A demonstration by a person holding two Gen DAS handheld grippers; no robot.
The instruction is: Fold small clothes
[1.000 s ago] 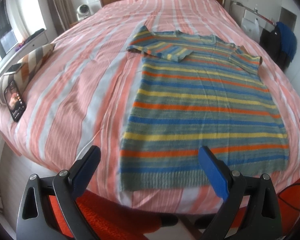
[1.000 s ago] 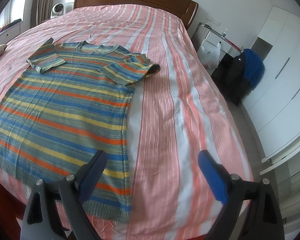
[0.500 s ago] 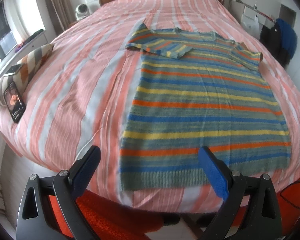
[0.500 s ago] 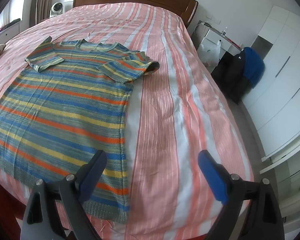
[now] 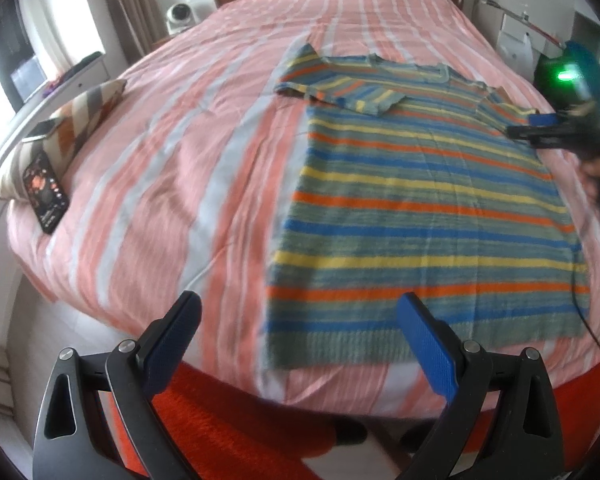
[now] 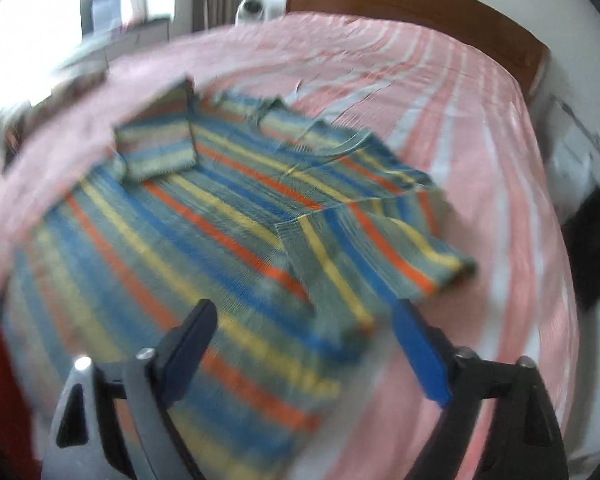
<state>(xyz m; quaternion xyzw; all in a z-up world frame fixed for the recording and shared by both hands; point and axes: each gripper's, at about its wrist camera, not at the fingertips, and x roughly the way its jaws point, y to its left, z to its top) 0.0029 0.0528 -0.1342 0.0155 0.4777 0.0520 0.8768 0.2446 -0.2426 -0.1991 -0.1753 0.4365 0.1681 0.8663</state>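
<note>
We see the striped knitted short-sleeved top (image 5: 420, 208) lying flat on the pink-and-white striped bed (image 5: 172, 168). Our left tongs (image 5: 298, 344) gape empty near its hem; our right tongs (image 6: 304, 348) are closing, empty, over its right sleeve.

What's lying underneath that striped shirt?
The striped shirt lies flat on a pink-and-white striped bedspread, which shows all around it. Both sleeves are folded in on top of the shirt. Whatever lies directly beneath the shirt is covered and cannot be seen.
</note>
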